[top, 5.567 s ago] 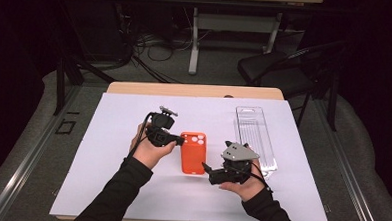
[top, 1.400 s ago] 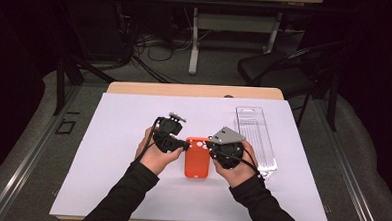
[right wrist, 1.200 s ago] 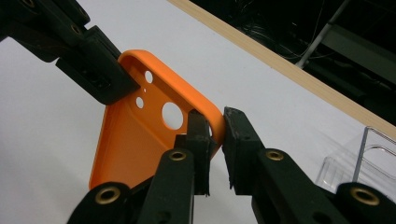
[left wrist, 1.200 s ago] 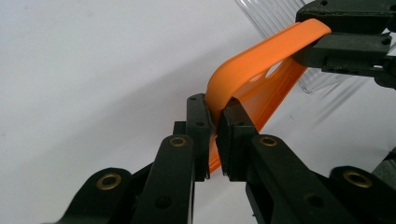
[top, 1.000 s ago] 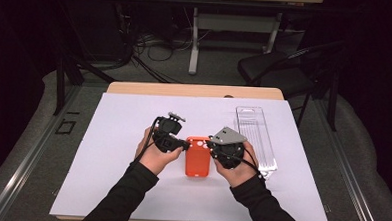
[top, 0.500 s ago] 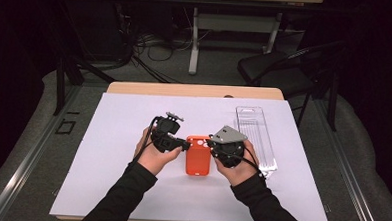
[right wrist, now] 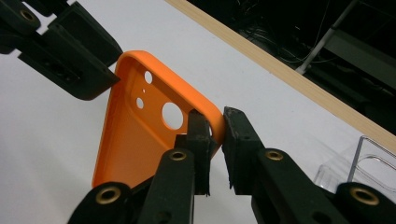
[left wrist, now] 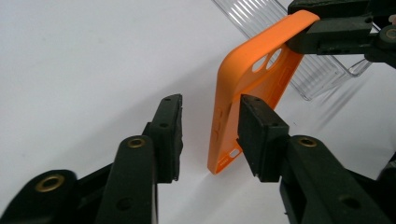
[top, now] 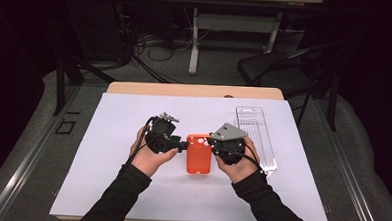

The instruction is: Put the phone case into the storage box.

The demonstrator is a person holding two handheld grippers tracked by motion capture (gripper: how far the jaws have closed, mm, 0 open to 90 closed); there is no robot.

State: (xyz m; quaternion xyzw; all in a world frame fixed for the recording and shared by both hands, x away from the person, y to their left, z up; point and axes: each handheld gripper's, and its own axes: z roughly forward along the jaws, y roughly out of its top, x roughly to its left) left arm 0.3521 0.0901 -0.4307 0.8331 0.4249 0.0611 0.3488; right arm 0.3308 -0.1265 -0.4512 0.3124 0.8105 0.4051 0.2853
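Note:
An orange phone case (top: 199, 154) is tipped up over the white sheet, camera holes (right wrist: 172, 115) near its top. My right gripper (top: 211, 141) is shut on the case's top right corner, one pad inside the rim and one outside (right wrist: 215, 135). My left gripper (top: 184, 146) is at the case's left edge, and its jaws have just been opening. That edge (left wrist: 219, 126) stands between the spread jaws (left wrist: 210, 133). The outer pad (left wrist: 169, 126) is clear of it and the inner pad (left wrist: 256, 133) sits by the case's inside. A lower corner of the case seems to rest on the sheet.
A clear ribbed plastic package (top: 257, 135) lies flat just right of my right hand. The white sheet (top: 108, 136) covers the table up to a wooden strip (top: 195, 90) at the far edge. Beyond are a dark chair (top: 286, 69), cables and another table's legs.
The left gripper's jaws have spread apart off the case's left edge. Both hands have stayed where they were, and the right gripper still pinches the case.

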